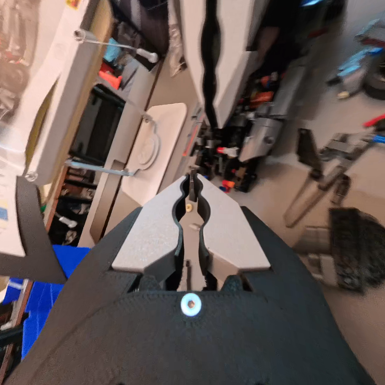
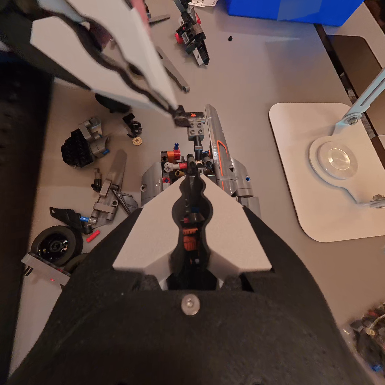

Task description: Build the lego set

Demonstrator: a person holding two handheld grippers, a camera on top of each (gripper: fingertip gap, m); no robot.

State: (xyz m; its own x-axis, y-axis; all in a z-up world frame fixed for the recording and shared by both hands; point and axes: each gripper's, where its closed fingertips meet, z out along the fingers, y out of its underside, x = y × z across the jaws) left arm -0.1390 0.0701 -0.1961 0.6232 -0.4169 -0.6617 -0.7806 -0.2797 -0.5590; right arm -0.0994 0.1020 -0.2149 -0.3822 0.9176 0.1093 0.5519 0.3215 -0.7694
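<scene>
The left gripper (image 2: 177,113) is clamped on a small black piece (image 2: 181,118) above the gray table (image 2: 250,87). The right gripper (image 2: 192,177) grips the gray-and-orange model (image 2: 220,158), which is standing on the table beside loose parts, including a wheel (image 2: 55,245).

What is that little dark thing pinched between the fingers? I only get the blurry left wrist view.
Observer: The right wrist view shows the left gripper holding a dark piece right beside a grey studded brick on the grey model.
Operator: Where's the other gripper?
Observer: The right gripper is shut on a black part at the model's top.
Operator: Anything lying loose?
Observer: A small red pin lies on the table beside a black wheel.
</scene>
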